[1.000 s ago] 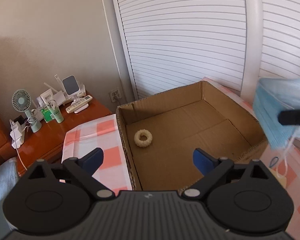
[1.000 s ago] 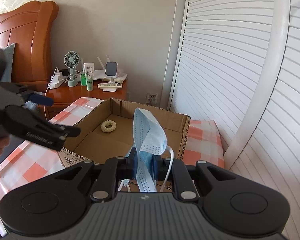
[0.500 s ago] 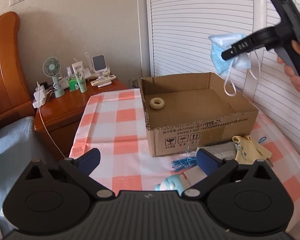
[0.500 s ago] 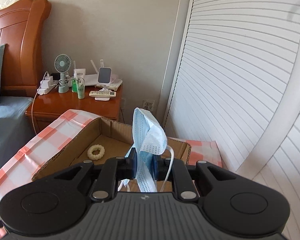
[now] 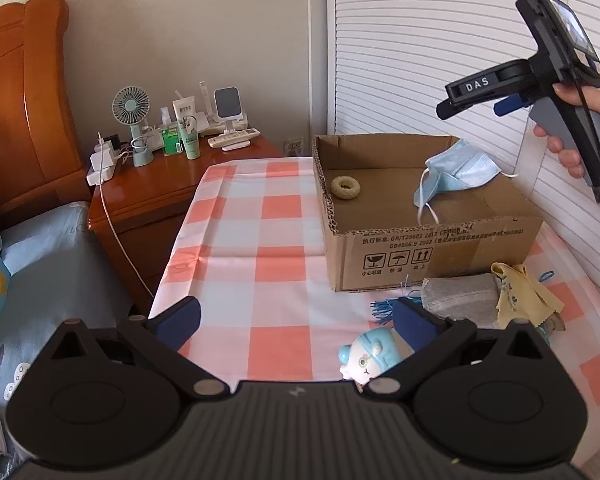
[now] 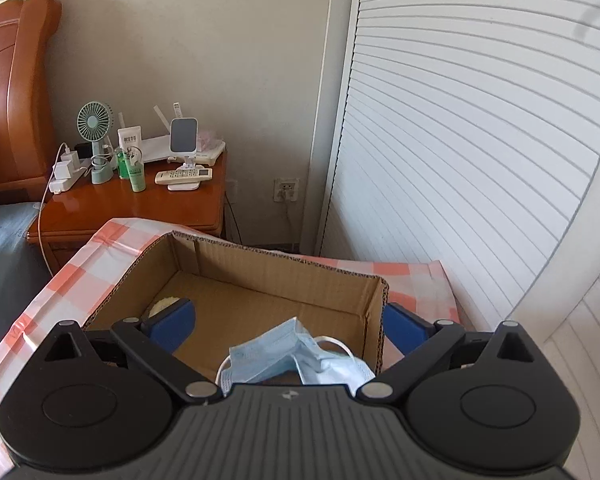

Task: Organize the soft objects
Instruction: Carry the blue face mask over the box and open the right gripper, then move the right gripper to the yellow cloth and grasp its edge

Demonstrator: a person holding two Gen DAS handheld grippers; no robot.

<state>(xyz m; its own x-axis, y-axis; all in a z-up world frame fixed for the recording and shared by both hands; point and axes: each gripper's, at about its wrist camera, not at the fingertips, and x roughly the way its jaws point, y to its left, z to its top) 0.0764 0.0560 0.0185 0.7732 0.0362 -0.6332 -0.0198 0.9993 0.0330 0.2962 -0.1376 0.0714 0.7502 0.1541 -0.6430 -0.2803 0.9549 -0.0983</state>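
An open cardboard box stands on the checked tablecloth; it also shows in the right wrist view. A blue face mask lies in the box against its right wall, below my right gripper. A cream ring lies at the box's left side. My right gripper is open and empty above the box. My left gripper is open and empty near the table's front edge, just over a blue plush toy.
A grey cloth, a yellow cloth and a blue tassel lie in front of the box. A wooden nightstand with a fan, bottles and a remote stands at the left, a slatted door behind.
My right gripper has opened and the mask has dropped into the box. My left gripper has pulled back from the box toward the table's front.
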